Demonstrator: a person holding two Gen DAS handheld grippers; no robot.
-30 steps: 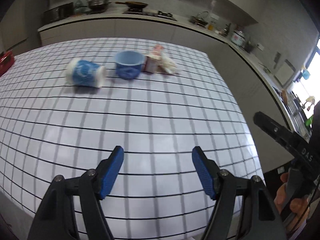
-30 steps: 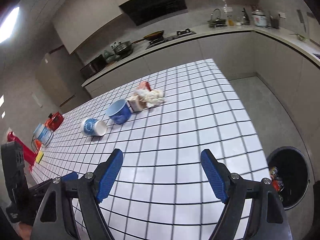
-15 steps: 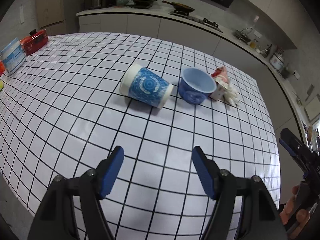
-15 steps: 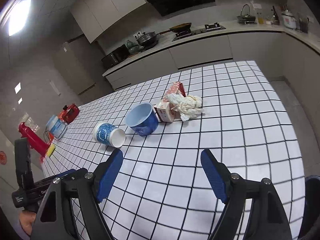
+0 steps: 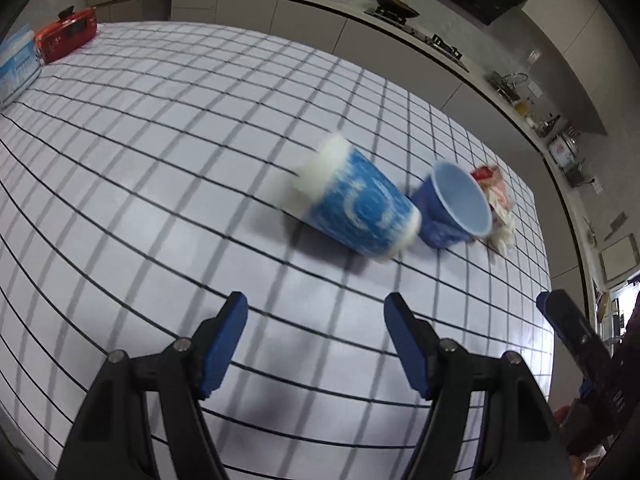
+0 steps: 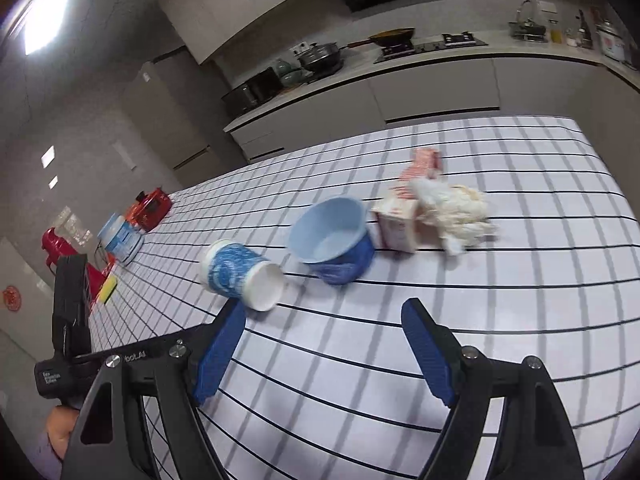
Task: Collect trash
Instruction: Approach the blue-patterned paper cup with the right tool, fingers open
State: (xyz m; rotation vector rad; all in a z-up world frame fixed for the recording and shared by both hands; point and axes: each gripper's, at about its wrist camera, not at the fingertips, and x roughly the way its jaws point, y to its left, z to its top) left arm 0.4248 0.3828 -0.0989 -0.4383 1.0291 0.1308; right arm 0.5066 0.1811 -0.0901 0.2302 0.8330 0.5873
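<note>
Both grippers have closed in on the trash cluster since a second ago; the items sit much larger and nearer in both wrist views, so this reads as the approach, nothing grabbed yet. Left gripper [image 5: 316,320] fingers spread, empty, hovering over bare tabletop [image 5: 160,160] just short of the paper cup [image 5: 356,208]. Right gripper [image 6: 324,328] fingers also spread, nothing between them, same width as before.

Trash location: paper cup lies on its side mid-tabletop, blue pattern, open mouth toward the right wrist camera. Blue bowl [image 6: 332,236] just beside it, tipped; cannot tell if the two touch. Small carton [image 6: 398,224] sits next to the bowl, with a crumpled tissue [image 6: 454,210] against it and a red-and-white wrapper [image 6: 426,162] behind.

Likely next: left takes the cup, the nearest item. The cup may roll when pinched.

Around: red appliance [image 6: 150,208] and blue-white tub [image 6: 120,236] at the far tabletop end, well apart, probably not trash. Kitchen counter with pans behind. Path to the cup looks clear; the bowl crowds the carton. No bin is visible in the current views.
</note>
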